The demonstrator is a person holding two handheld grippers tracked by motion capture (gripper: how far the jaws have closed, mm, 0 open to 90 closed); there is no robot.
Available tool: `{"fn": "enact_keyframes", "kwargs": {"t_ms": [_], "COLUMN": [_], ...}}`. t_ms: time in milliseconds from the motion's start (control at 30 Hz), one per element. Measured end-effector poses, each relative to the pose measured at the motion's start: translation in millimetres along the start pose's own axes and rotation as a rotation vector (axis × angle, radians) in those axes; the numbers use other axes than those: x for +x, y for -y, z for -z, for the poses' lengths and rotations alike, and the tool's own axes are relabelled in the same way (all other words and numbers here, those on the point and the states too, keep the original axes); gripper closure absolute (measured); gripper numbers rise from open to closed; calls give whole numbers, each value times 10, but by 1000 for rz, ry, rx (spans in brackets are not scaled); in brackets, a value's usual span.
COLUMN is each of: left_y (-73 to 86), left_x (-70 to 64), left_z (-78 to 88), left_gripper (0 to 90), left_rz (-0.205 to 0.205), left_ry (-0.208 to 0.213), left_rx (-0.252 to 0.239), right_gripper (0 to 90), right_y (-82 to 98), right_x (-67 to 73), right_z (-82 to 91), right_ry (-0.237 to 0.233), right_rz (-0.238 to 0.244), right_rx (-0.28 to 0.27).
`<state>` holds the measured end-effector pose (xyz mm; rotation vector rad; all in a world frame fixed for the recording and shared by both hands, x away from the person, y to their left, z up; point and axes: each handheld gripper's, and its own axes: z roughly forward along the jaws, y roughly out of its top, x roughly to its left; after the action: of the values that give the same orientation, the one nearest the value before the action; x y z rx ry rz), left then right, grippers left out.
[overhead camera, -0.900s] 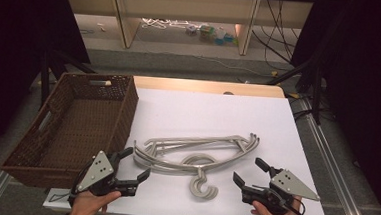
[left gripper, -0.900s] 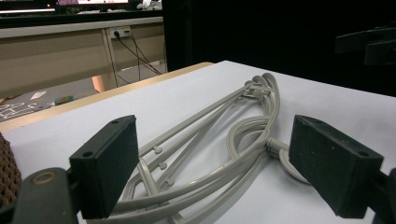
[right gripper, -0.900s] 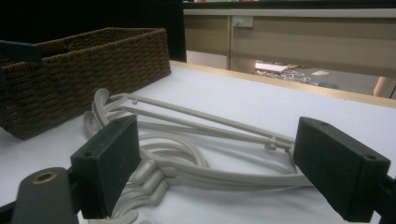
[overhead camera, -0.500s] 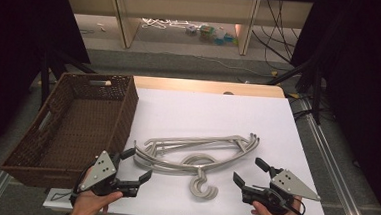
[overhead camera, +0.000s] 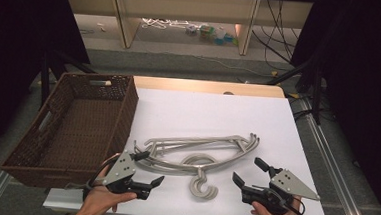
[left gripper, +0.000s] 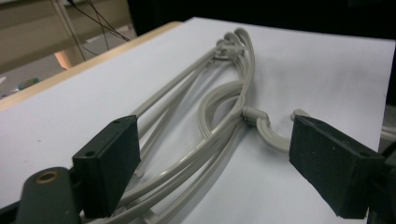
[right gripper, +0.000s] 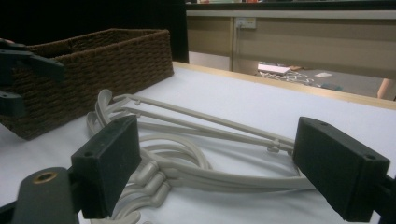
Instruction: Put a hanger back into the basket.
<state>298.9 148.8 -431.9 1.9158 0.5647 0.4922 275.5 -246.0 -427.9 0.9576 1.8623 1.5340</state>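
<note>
Overhead camera looks forward-down; both tongs cameras closely share the hangers [overhead camera: 200, 153].

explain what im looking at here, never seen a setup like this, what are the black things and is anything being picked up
A person sits at a table and holds a hand tool with a two-jaw claw in each hand. The picture from above shows the left claw and the right claw, both open and holding nothing. The other two pictures come from small cameras riding on each claw; the black blocks rising from the bottom are that claw's own jaws. On the white table top lies a stack of grey plastic clothes hangers, their hooks pointing toward the person. The left claw's jaws stand on either side of the stack's near end without pressing on it. A dark brown woven basket stands at the left.
</note>
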Motion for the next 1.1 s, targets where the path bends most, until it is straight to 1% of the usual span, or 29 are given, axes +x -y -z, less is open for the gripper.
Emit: {"fn": "enact_keyframes", "kwargs": {"t_ms": [33,100,133,167,200,233,267,333,367,400,433,467,500,567,600,633,667,700,733,767,800,833,867,900,933,967,1000,1067,1100], "left_y": [0,-39,-48,-71,-71,-94,-94,-116,-140,-140,-148,-162,-162,-178,-189,-189,-189,-190,-190,-191,-191,-198,-203,-205,-206,-202,-197,-180,-161], "left_x": [0,-1,-6,5,5,41,41,64,85,85,98,118,118,129,130,130,128,127,127,127,127,126,125,119,124,122,125,125,120], "left_z": [0,-119,-168,-310,-310,-408,-408,-476,-545,-545,-594,-671,-671,-751,-834,-834,-867,-940,-940,-997,-997,-1020,-1044,-1068,-1087,-1111,-1126,-1153,-1177], "left_gripper": [175,191,191,217,221,218,223,233,237,237,236,248,278,289,301,334,334,346,352,373,380,386,386,422,439,438,486,486,512], "left_rz": [0,-34,-41,-84,-84,-129,-129,-126,-135,-135,-140,-137,-137,-145,-157,-157,-163,-172,-172,-170,-170,-173,-180,-192,-209,-212,-220,-226,-257], "left_ry": [0,33,39,51,51,61,61,68,78,78,93,109,109,108,112,112,115,135,135,146,146,144,148,162,175,179,186,189,208], "left_rx": [0,77,101,173,173,232,232,261,295,295,316,360,360,402,432,432,445,497,497,520,520,527,525,535,553,562,568,580,587], "right_gripper": [158,158,158,159,159,159,159,160,160,160,160,163,163,169,170,170,171,175,175,175,176,180,180,184,187,187,187,187,189], "right_y": [0,0,0,1,1,2,2,3,4,4,7,6,6,2,13,13,13,10,7,10,11,17,17,12,16,27,33,32,32], "right_x": [0,-1,-1,13,13,3,3,2,0,0,-3,-3,-3,0,13,13,33,35,34,35,32,26,26,22,24,24,24,22,28], "right_z": [0,0,0,-4,-4,1,1,-3,-5,-5,-9,-13,-13,-6,-26,-26,-13,-11,-3,-2,-1,-13,-13,-5,-17,-32,-39,-40,-53], "right_ry": [0,-3,-3,-6,-6,-8,-8,-9,-10,-10,-15,-16,-16,-6,-37,-37,-32,-29,-30,-32,-25,-27,-27,-26,-35,-35,-34,-30,-46], "right_rz": [0,-2,-2,-18,-18,-1,-1,-3,-1,-1,-2,-3,-3,2,-17,-17,-45,-39,-34,-36,-35,-35,-35,-34,-43,-45,-47,-42,-50], "right_rx": [0,11,11,13,13,17,17,15,16,16,15,12,12,28,19,19,38,42,60,69,74,56,56,71,73,60,66,64,53]}}
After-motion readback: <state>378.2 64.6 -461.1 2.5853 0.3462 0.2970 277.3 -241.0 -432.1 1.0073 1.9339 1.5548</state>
